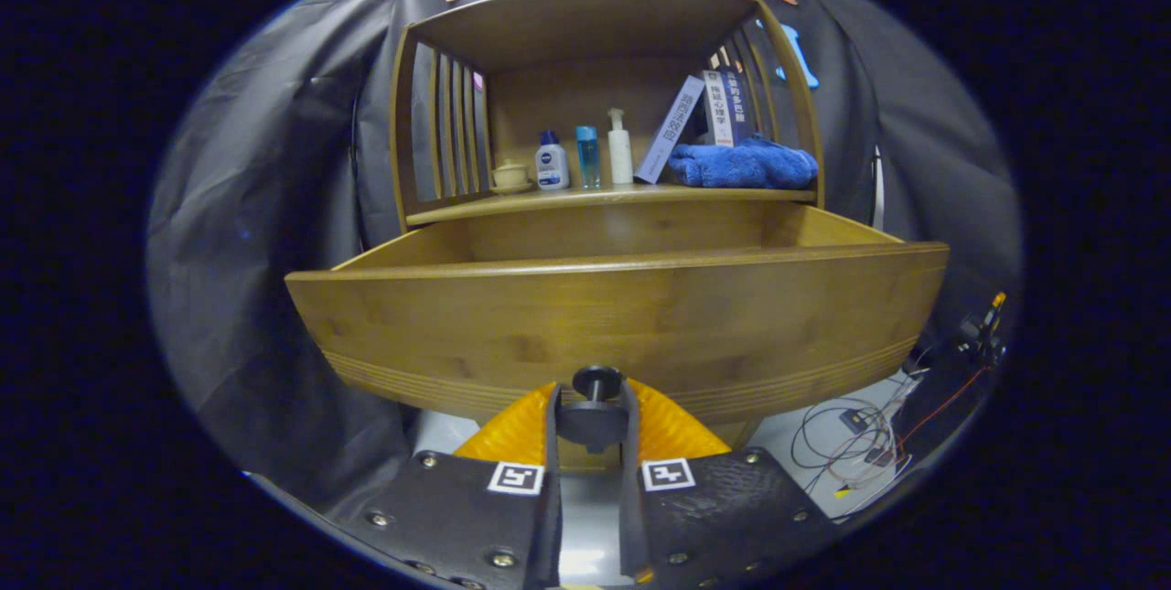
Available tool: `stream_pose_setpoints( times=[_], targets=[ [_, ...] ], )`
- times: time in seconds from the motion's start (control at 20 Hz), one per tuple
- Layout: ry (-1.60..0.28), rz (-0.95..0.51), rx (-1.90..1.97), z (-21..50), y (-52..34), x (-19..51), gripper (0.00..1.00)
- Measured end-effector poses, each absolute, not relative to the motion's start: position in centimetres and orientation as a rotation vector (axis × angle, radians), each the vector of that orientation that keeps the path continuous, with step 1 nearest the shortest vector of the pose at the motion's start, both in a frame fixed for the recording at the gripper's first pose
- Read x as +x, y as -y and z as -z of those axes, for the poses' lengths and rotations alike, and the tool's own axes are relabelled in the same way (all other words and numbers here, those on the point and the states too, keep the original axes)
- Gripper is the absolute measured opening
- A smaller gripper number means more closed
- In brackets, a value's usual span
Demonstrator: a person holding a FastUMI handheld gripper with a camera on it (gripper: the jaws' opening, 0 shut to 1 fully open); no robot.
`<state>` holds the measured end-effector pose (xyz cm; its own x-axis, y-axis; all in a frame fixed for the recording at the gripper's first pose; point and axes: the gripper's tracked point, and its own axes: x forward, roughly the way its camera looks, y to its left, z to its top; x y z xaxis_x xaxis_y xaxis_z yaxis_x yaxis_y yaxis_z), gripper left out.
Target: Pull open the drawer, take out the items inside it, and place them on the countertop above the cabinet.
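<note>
The tool [593,416] is closed narrow on the drawer knob [596,382], with a finger pressing on each side of its round dark stem and disc. The knob sits low on the front panel of the wooden drawer [622,316], which is pulled well out from the cabinet [604,197]; its side walls run back to the cabinet body under the table [585,195] (here the cabinet's own top shelf, which is where the items should go).

The inside floor of the drawer is hidden behind the tall front panel, so I cannot tell what lies in it. On the table stand a small ceramic cup [510,175], a blue-capped lotion bottle [551,162], a clear blue bottle [587,155] and a white pump bottle [620,147], with leaning books [677,128] and a folded blue towel [743,164] to the right.

The drawer looks stiff and fairly heavy, a solid bamboo-like box, and should slide straight if pulled squarely by the knob. The knob is small, hard and smooth, so a grip behind its disc is the safest hold. Loose wires [855,439] lie on the floor beyond the right finger.

The opening step seems close to done; reaching in comes next, I judge.
</note>
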<state>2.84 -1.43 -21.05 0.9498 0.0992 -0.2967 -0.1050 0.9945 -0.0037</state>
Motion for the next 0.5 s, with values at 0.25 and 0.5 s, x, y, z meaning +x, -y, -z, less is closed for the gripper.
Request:
stream_pose_setpoints(
  times=[0.25, 0.5],
  targets=[
    [-0.317, -0.113, -0.005, 21.6, 1.5, 0.3, 0.25],
    [-0.314, -0.133, -0.054, 22.3, 1.6, -1.5, 0.25]
  ],
)
